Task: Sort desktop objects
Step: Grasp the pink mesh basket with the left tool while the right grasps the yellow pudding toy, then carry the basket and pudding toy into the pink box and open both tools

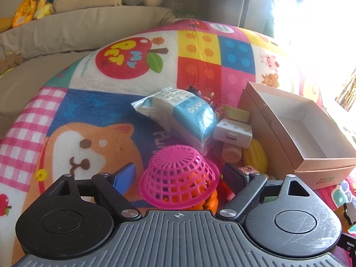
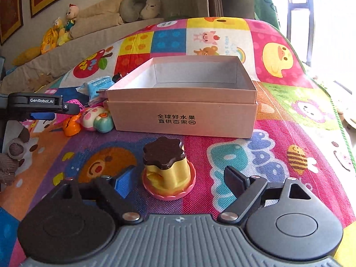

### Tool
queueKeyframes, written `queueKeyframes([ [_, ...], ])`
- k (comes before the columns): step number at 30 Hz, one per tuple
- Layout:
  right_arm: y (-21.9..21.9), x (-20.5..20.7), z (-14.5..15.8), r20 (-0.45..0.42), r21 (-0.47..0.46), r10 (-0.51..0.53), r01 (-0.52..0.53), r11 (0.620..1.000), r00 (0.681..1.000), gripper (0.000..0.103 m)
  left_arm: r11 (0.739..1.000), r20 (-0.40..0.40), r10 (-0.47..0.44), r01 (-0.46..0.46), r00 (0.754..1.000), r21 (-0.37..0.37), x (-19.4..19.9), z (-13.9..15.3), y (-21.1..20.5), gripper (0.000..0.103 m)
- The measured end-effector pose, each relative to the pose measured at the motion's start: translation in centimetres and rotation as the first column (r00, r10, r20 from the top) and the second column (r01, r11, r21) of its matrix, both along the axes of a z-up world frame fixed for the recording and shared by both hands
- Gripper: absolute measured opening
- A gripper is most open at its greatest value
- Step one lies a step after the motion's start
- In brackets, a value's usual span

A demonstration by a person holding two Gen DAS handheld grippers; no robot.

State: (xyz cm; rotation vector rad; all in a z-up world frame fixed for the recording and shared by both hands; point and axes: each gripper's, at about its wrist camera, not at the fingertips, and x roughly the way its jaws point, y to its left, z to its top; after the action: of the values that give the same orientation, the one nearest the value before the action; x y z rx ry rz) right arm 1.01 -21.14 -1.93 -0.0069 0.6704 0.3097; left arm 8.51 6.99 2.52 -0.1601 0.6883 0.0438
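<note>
Bright cartoon mat (image 2: 289, 111) covered the desk, sofa w/ plush toys behind. Left gripper (image 1: 181, 176) spread apart around upturned pink basket (image 1: 178, 175). Right gripper (image 2: 178, 180) spread apart, pudding toy (image 2: 168, 166) btwn its fingers; cardboard box (image 2: 184, 118) mid-mat.

Pink basket (image 1: 178, 175), perhaps orange beneath

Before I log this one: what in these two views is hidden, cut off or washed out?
- Left wrist view: the orange toy sits mostly under the upturned pink basket; what it is cannot be told.
- Left wrist view: window glare bleaches the mat's far right corner.
- Right wrist view: the cardboard box front wall hides its floor.
</note>
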Motion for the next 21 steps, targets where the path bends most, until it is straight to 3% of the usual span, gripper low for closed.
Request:
queueKeyframes([
  [2,0.0,-0.1,0.0,0.005,-0.002,-0.003,0.003,1.000,1.000,0.085,1.000,-0.017,-0.004,0.004,1.000,-0.005,0.6,-0.1,0.0,0.079],
  [8,0.1,-0.2,-0.1,0.004,-0.004,-0.009,0.009,1.000,1.000,0.085,0.998,0.064,0.031,-0.034,0.998,0.044,-2.8,1.3,0.1,0.079],
  [12,0.1,0.0,-0.2,-0.006,-0.006,-0.006,0.006,1.000,1.000,0.086,0.983,0.098,0.152,-0.160,0.984,0.084,-7.2,2.2,1.4,0.079],
  [15,0.1,0.2,-0.2,-0.017,-0.003,-0.004,0.003,1.000,1.000,0.087,0.959,0.073,0.214,-0.224,0.974,0.172,-9.8,1.5,1.4,0.079],
  [17,0.1,0.3,-0.3,-0.025,-0.001,-0.001,0.001,1.000,1.000,0.088,0.971,0.015,0.176,-0.176,0.984,0.164,-10.8,0.8,1.4,0.082],
  [19,0.2,0.3,-0.3,-0.027,-0.003,0.002,-0.002,1.000,1.000,0.088,0.989,-0.041,0.107,-0.103,0.993,0.102,-11.4,0.2,1.4,0.090],
  [21,0.2,0.3,-0.3,-0.025,-0.003,0.006,-0.006,1.000,1.000,0.089,0.993,-0.052,0.072,-0.067,0.996,0.093,-11.7,-0.1,1.1,0.093],
])
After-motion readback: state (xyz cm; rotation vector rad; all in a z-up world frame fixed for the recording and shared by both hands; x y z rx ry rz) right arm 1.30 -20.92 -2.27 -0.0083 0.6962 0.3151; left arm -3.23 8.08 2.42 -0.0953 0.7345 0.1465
